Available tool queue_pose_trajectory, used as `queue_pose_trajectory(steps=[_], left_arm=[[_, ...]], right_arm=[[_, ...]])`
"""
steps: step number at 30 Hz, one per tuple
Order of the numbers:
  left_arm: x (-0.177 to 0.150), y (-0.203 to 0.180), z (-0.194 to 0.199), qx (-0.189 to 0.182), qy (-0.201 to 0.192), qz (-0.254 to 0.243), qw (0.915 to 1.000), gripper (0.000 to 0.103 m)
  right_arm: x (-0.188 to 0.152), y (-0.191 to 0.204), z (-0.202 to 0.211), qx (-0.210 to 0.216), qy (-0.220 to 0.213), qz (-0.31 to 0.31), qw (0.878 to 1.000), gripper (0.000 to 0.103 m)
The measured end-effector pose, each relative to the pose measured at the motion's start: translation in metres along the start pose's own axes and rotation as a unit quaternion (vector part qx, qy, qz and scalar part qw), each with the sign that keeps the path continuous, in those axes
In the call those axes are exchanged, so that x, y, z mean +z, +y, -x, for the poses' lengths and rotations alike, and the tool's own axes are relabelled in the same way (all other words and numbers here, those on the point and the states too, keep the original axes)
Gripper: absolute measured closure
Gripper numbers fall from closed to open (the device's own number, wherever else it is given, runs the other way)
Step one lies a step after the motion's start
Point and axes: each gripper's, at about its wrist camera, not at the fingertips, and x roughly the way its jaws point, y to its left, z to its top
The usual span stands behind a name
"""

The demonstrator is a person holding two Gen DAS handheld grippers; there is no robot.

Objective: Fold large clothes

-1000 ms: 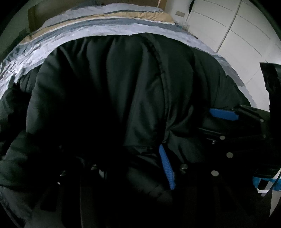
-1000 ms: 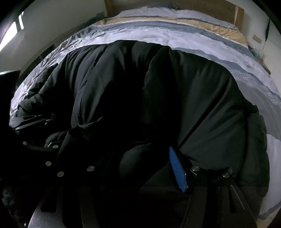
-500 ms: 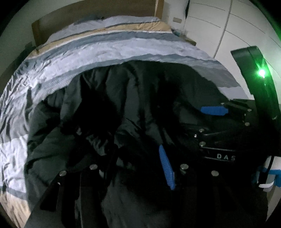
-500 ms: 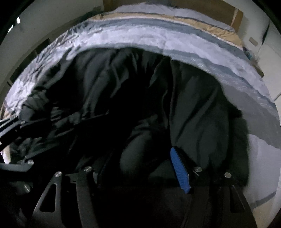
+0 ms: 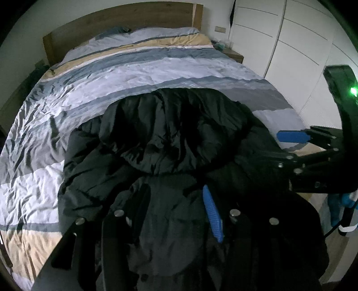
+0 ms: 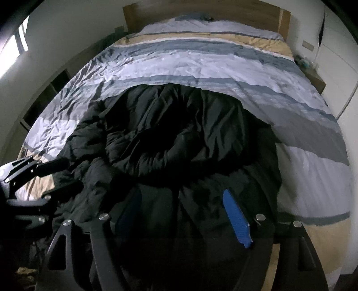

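A black puffy jacket [image 5: 170, 134] lies bunched on the striped duvet [image 5: 138, 73], its near part rising up to both grippers. My left gripper [image 5: 170, 192] is shut on a thick fold of it; only the right blue pad [image 5: 212, 215] shows, the other is buried in fabric. From the right wrist view it [image 6: 51, 181] sits at the left edge, gripping the jacket's side. My right gripper [image 6: 181, 192] has its jaws opening: both blue pads [image 6: 237, 219] show bare, with jacket fabric [image 6: 179, 134] loose between them. It [image 5: 270, 146] also appears at the right of the left wrist view.
A wooden headboard [image 5: 116, 20] closes the bed's far end. White wardrobe doors [image 5: 290, 44] and a small nightstand [image 5: 232, 53] stand to the right of the bed. A window [image 6: 13, 47] and low shelves [image 6: 51, 89] line the left wall.
Both grippers have risen and drawn back, so much more of the duvet shows. The jacket's near part came up with them. The right gripper's jaws have widened and its left pad has come free of the fabric.
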Motion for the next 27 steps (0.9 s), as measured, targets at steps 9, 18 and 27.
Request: queue_pose_trajectory(steps=[9,18,27], left_arm=[[-0.011,0.013,0.025,0.023,0.004,0.002,0.9997,0.048],[-0.023,0.034,0.03,0.038,0.017,0.013,0.9991,0.048],[-0.037,0.06,0.03,0.053,0.034,0.032,0.9975,0.047]], right_arm=[[-0.027,-0.006,0.026,-0.003,0.013,-0.014,1.0,0.023],[-0.047,-0.015,0.035,-0.012,0.034,-0.027,0.999,0.016],[-0.072,-0.028,0.034,-0.025,0.058,-0.051,0.997,0.01]])
